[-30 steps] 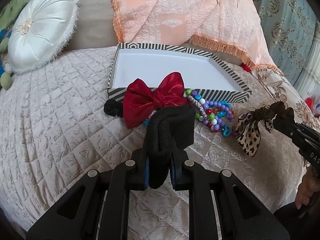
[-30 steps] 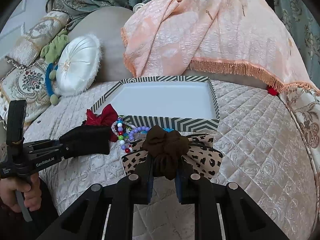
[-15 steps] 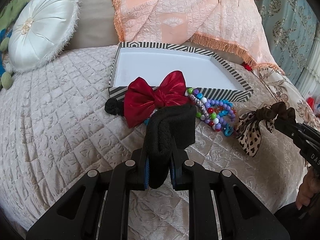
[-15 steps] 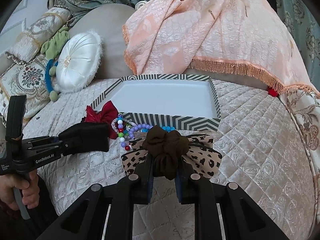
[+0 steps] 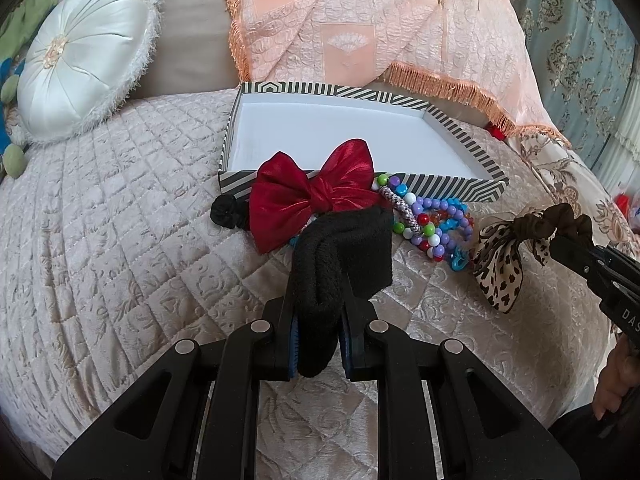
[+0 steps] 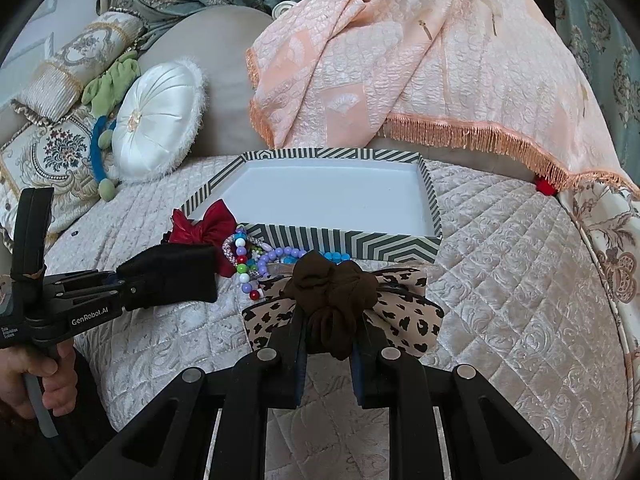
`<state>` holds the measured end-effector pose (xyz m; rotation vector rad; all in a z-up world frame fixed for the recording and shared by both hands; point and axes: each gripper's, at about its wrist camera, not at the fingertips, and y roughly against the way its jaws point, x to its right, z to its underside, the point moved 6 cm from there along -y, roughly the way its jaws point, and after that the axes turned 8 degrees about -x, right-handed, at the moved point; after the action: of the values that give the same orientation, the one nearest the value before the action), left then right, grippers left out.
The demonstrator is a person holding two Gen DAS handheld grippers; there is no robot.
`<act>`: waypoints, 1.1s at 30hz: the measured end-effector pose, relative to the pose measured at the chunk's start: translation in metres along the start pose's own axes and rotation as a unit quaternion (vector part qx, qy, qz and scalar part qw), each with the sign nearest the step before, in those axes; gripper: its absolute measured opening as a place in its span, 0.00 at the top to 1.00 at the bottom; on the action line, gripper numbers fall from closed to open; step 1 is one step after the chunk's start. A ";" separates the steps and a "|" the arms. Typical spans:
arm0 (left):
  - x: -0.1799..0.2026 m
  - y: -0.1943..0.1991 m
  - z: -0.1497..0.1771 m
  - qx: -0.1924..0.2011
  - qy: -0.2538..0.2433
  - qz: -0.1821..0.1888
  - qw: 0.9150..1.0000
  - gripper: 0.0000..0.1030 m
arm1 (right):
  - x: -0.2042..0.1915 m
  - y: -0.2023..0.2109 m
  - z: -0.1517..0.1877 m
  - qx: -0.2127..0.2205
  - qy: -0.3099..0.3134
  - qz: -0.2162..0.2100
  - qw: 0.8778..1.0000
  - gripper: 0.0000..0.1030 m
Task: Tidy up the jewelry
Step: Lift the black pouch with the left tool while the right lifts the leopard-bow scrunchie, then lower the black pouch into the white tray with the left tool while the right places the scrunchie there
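My left gripper (image 5: 318,316) is shut on a black fuzzy headband (image 5: 344,256) and holds it above the quilt, just short of the striped tray (image 5: 452,190); it also shows in the right wrist view (image 6: 168,278). My right gripper (image 6: 330,344) is shut on a brown scrunchie with a leopard-print bow (image 6: 336,296), seen at right in the left wrist view (image 5: 520,248). A red bow (image 5: 312,196), a small black scrunchie (image 5: 224,210) and bead bracelets (image 5: 428,220) lie against the tray's near wall. The tray's white inside holds nothing.
A quilted beige bedspread (image 5: 120,220) covers the bed. A round white cushion (image 5: 84,64) lies at back left, a peach fringed blanket (image 5: 380,20) behind the tray. Patterned pillows (image 6: 52,152) lie at far left in the right wrist view.
Both grippers have edged slightly forward toward the tray, each still holding its item. The things on the quilt have not moved.
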<state>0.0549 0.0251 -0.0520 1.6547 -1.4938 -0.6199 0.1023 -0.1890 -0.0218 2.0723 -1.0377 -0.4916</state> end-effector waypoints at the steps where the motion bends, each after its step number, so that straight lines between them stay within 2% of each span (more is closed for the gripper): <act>1: 0.000 0.000 0.000 0.000 0.001 0.000 1.000 0.86 | 0.000 0.000 0.000 0.000 0.000 0.000 1.000 0.84; 26: -0.002 0.001 0.000 0.001 0.004 0.001 1.000 0.86 | 0.000 0.001 -0.002 0.000 0.001 0.002 1.000 0.84; 33: 0.001 0.021 -0.004 0.026 -0.001 0.018 1.000 0.86 | 0.003 0.005 -0.005 0.013 -0.005 0.007 1.000 0.84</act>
<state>0.0466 0.0253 -0.0324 1.6634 -1.5491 -0.5680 0.1042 -0.1909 -0.0146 2.0856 -1.0697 -0.4850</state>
